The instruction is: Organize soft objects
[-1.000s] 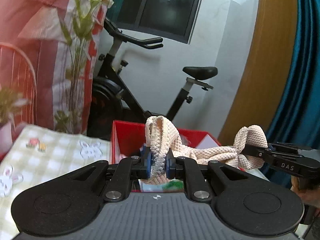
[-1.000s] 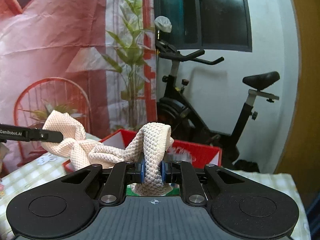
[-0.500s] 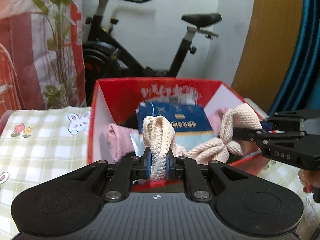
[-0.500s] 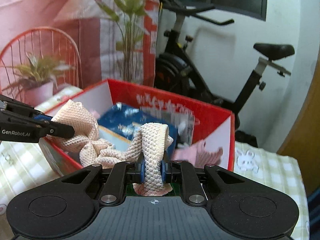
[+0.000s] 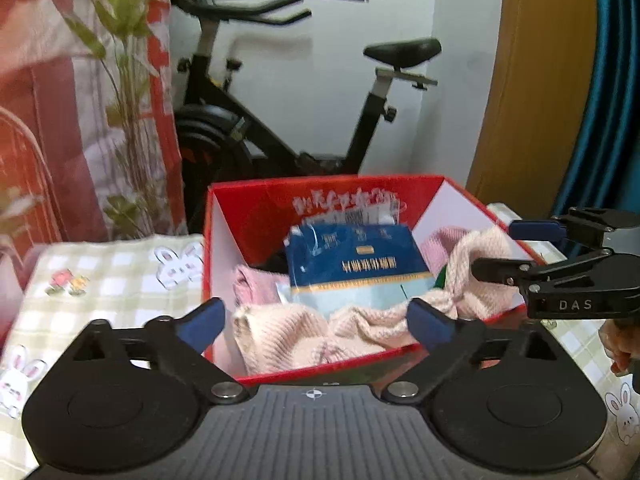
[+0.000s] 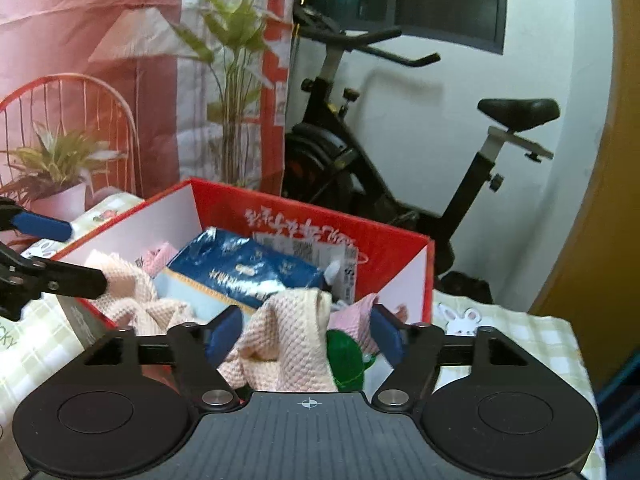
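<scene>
In the left wrist view, the left gripper [image 5: 316,326] has its blue-padded fingers [image 5: 202,325] spread wide and released, and the peach knitted cloth [image 5: 304,338] lies between and just beyond them, slumped inside the near part of the red box [image 5: 256,208], touching neither pad as far as the blurred picture shows. The cloth is a soft, waffle-textured knit, crumpled into folds, and its far end rises toward the box's right wall, where the right gripper [image 5: 508,250] reaches in with its two fingers apart, the black lower one lying against the cloth; white letters "DAS" can be read on that gripper's body. The box is glossy red cardboard with white inner walls and white script on its back wall, too blurred to read. Behind the cloth in the box stands a blue plastic pack [image 5: 356,258] with gold and white lettering that is not legible, and a pink knit piece [image 5: 256,286] lies left of it. The box sits on a desk covered with a pale green checked cloth [image 5: 104,276] printed with rabbits and flowers. In the right wrist view, the right gripper [image 6: 308,330] also has its fingers [image 6: 224,334] wide apart and empty, and a fold of the peach knitted cloth [image 6: 288,332] stands between them, draped over the near edge of the red box [image 6: 404,248], beside a green plastic thing [image 6: 346,360]. The left gripper [image 6: 60,252] enters at the box's left wall, its fingers parted, the lower one touching the cloth's other end.
</scene>
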Demonstrator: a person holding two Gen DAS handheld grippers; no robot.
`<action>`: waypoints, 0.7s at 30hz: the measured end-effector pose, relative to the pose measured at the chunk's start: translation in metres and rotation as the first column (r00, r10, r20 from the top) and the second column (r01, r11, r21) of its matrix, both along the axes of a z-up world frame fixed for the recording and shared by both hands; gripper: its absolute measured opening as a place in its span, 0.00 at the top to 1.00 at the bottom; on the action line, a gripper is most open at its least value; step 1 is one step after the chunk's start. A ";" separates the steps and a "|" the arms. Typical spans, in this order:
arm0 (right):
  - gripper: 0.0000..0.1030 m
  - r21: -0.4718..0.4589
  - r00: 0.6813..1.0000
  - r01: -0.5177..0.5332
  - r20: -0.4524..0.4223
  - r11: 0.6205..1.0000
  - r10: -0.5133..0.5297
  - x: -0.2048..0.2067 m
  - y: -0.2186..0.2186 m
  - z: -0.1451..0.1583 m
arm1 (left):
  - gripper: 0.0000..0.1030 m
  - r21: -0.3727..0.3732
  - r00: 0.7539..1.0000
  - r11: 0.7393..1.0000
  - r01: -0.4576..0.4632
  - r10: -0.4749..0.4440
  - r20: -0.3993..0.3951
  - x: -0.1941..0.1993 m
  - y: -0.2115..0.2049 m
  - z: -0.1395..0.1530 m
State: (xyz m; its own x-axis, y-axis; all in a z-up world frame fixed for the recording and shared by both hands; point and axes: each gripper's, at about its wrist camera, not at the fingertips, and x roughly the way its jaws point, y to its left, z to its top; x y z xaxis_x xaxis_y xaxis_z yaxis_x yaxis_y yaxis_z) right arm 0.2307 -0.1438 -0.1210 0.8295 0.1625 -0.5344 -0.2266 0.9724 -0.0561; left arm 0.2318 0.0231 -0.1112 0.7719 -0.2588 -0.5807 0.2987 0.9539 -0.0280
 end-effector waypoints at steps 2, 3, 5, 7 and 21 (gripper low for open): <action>0.16 0.009 1.000 0.006 0.025 1.000 -0.007 -0.006 -0.002 0.008 | 0.00 -0.017 1.000 1.000 -0.010 0.010 0.020 -0.006 0.002 0.010; 0.09 0.020 0.999 0.010 0.040 1.000 -0.011 -0.010 -0.004 0.013 | 0.00 -0.029 0.999 0.999 -0.012 0.013 0.029 -0.009 0.002 0.015; 0.02 0.042 0.998 0.015 0.065 0.999 -0.018 -0.016 -0.006 0.024 | 0.00 -0.039 0.999 0.999 -0.026 0.027 0.047 -0.016 0.004 0.025; 0.00 0.080 0.996 0.022 0.086 0.997 -0.029 -0.024 -0.010 0.035 | 0.00 -0.048 0.997 0.998 -0.042 0.045 0.060 -0.023 0.005 0.034; 0.00 0.219 0.972 0.094 0.192 0.971 -0.138 -0.115 -0.021 0.113 | 0.00 -0.068 0.968 0.988 -0.136 0.147 0.204 -0.105 0.011 0.104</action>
